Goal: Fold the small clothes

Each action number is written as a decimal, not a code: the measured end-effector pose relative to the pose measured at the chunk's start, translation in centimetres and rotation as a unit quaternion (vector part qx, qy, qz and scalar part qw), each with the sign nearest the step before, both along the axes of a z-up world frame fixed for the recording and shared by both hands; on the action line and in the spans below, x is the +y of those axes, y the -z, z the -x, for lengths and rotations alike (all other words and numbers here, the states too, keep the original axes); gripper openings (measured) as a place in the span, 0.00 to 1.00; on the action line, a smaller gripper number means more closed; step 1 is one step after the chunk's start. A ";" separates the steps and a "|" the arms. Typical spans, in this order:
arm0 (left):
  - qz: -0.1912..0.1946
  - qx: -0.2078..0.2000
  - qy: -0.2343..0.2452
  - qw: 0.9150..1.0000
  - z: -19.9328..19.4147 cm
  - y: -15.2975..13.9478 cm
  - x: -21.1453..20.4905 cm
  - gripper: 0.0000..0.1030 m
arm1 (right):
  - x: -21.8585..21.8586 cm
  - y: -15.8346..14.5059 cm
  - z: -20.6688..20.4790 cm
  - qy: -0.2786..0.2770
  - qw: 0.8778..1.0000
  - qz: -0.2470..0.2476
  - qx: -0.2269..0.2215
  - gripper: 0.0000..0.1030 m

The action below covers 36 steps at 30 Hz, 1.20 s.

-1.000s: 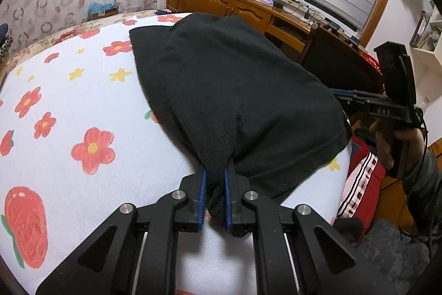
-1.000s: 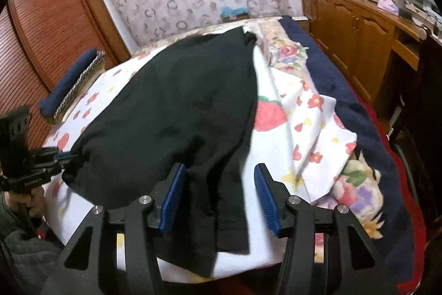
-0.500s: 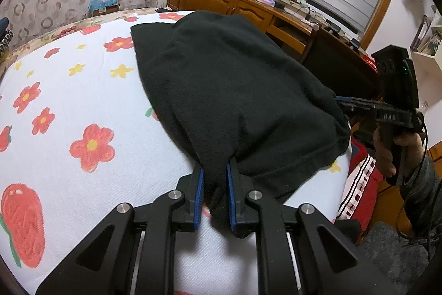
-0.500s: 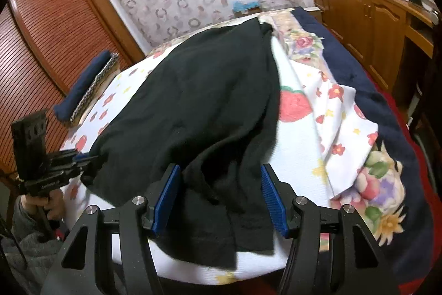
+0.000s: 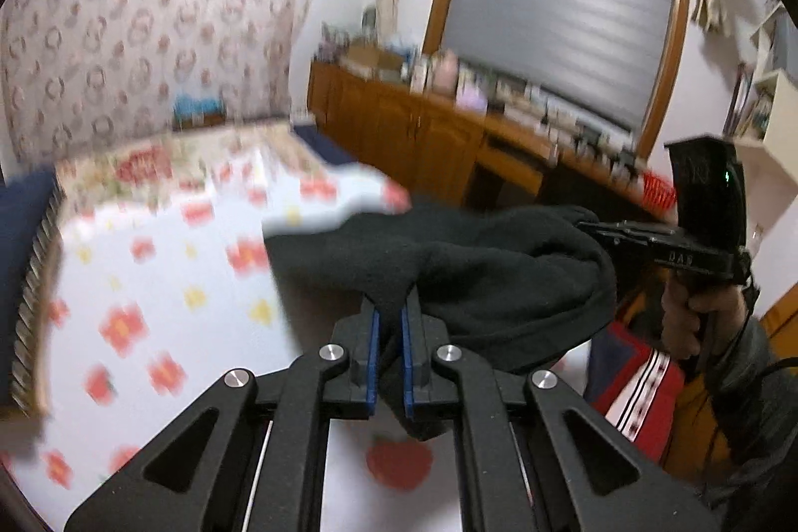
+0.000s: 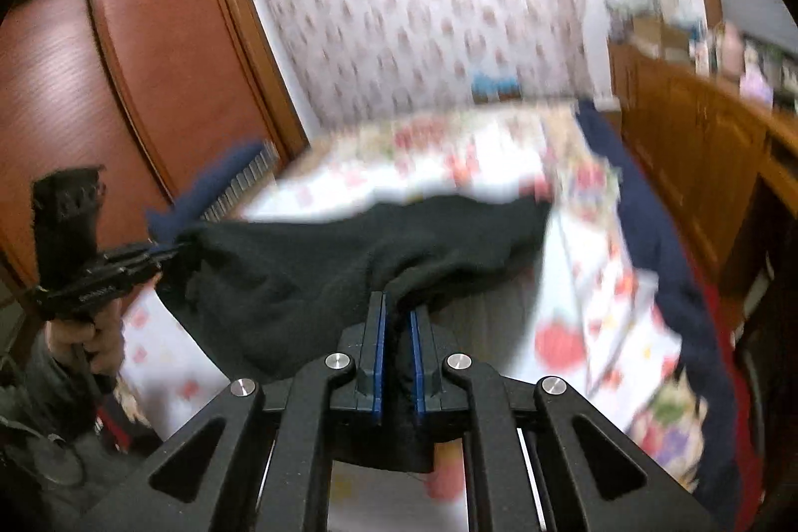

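1. One big bed (image 5: 149, 263), covered by a white flowered sheet (image 6: 573, 282), fills the middle of both views; everything is badly blurred.
2. A brown wardrobe (image 6: 124, 83) is seen beside the bed, and a long wooden sideboard (image 5: 399, 123) cluttered with small stuff that can't be made out runs along the other side.
3. The black garment (image 5: 498, 272) is held up off the sheet, stretched sideways, long axis running from gripper to gripper, its middle sagging.
4. The left gripper (image 5: 390, 332) is clamped narrow on one corner of the cloth.
5. The right gripper (image 6: 397, 347) is pinched tight on the other corner.
6. Nothing is seen between garment and sheet.
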<state>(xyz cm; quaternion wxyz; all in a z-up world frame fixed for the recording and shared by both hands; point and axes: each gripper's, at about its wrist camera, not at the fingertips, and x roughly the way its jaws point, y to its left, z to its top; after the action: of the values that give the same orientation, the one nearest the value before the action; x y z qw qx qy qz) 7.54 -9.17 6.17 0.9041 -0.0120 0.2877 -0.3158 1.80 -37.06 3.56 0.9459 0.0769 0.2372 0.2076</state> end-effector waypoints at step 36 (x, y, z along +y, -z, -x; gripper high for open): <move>-0.053 0.091 -0.050 0.993 1.2 6.3 8.0 0.07 | 6.3 6.4 -7.3 -0.097 0.992 0.057 0.051 0.06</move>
<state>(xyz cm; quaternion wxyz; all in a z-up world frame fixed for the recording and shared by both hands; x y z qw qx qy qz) 6.31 -1.17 -0.09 0.8881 -0.0070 0.3843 -0.2520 9.10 -30.74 -2.86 0.9106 0.0103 0.3033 0.2805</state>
